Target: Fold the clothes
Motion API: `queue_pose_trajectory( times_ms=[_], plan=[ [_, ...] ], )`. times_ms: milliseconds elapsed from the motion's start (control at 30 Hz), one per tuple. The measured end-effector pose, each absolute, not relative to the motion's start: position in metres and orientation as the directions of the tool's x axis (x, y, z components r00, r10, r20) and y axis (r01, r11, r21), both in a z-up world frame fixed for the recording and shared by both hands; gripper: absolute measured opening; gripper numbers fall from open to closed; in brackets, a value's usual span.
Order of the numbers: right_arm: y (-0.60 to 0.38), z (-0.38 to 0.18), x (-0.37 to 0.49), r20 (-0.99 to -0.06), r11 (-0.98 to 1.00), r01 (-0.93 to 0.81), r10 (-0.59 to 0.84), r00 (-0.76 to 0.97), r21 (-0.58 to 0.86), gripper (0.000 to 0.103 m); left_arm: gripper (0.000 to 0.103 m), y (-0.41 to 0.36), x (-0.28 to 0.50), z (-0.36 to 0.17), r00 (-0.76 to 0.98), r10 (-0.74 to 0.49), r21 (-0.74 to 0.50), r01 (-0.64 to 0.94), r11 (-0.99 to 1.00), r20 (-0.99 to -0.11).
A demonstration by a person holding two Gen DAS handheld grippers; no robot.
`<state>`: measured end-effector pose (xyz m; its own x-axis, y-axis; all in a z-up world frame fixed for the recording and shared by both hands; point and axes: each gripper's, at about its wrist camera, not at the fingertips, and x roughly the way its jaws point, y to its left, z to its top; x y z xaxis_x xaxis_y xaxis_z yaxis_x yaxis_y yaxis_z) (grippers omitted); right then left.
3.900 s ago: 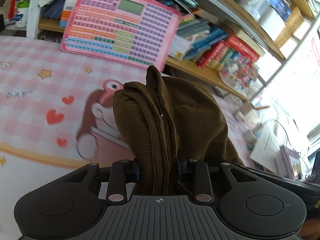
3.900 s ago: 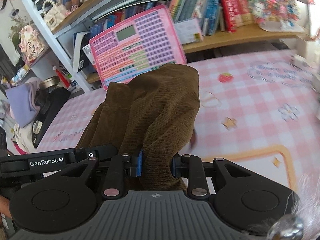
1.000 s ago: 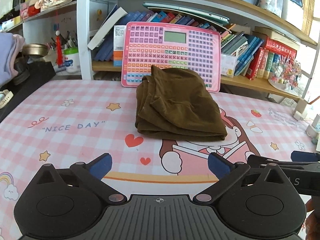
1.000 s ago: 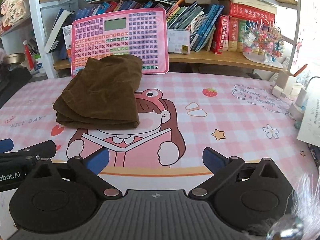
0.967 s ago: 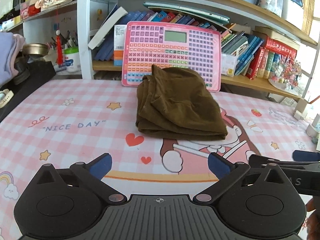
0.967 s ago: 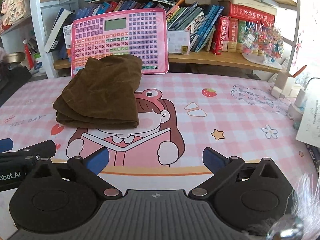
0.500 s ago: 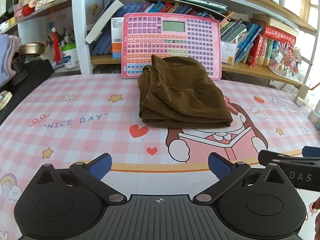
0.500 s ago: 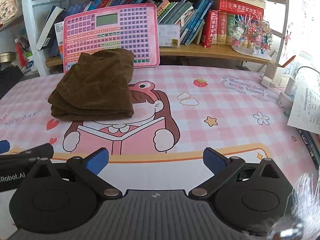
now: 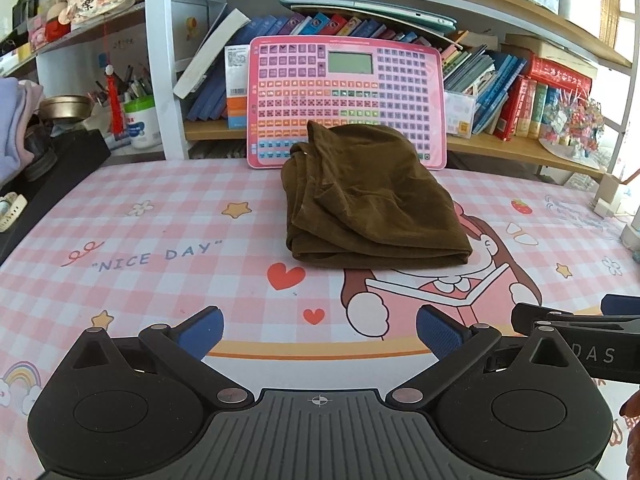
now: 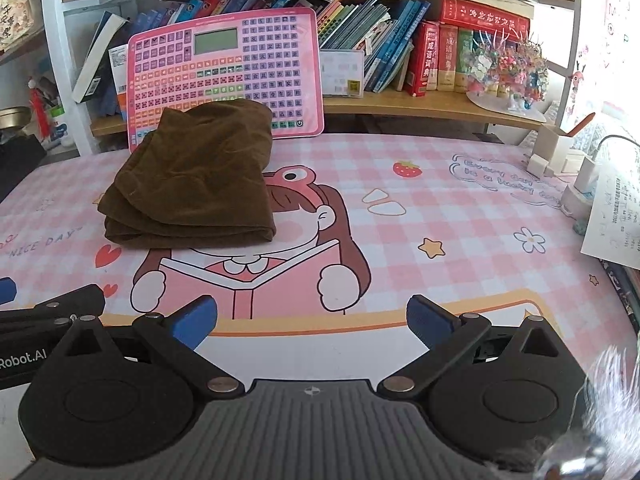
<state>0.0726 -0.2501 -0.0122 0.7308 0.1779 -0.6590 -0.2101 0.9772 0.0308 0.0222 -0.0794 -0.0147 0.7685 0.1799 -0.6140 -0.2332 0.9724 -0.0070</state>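
While our left gripper (image 9: 320,332) hangs with jaws spread wide and empty, the folded brown garment (image 9: 372,200) lies at twelve o'clock on the pink mat (image 9: 160,240). Our right gripper (image 10: 312,322), equally wide and empty, alone shows white chargers (image 10: 560,160) at two o'clock.

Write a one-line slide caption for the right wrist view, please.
Open right gripper faces a folded brown garment lying on the pink desk mat.
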Motion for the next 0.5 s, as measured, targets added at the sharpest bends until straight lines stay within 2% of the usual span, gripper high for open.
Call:
queue_pose_trajectory(
  times_ms=[500],
  plan=[
    [-0.2452,-0.0135,0.0754,-0.666,0.976,-0.215,0.183,0.723,0.035,0.102,0.103,-0.0753,0.0233,-0.0152,0.765,0.18,-0.01,-0.237,0.971,-0.619]
  ],
)
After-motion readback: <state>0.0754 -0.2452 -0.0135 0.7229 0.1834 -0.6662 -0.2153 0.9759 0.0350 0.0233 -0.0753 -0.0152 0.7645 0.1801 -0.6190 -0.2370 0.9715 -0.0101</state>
